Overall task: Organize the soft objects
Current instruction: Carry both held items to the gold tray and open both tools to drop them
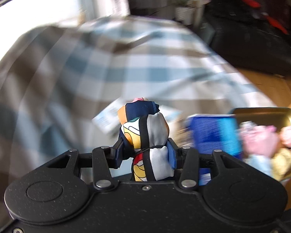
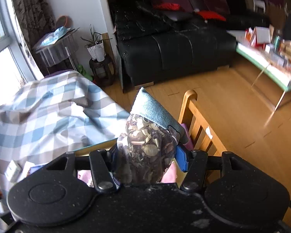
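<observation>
Patterned silky pouch (image 1: 145, 136) pinched in left gripper (image 1: 148, 151), raised over checked bedcover (image 1: 126, 62). Clear sachet of dried leaves (image 2: 147, 145) with teal top clamped in right gripper (image 2: 147, 157), beside wooden chair (image 2: 196, 120).

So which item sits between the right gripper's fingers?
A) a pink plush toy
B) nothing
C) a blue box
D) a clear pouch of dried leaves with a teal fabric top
D: in the right wrist view the right gripper is closed on the pouch of dried leaves.
</observation>
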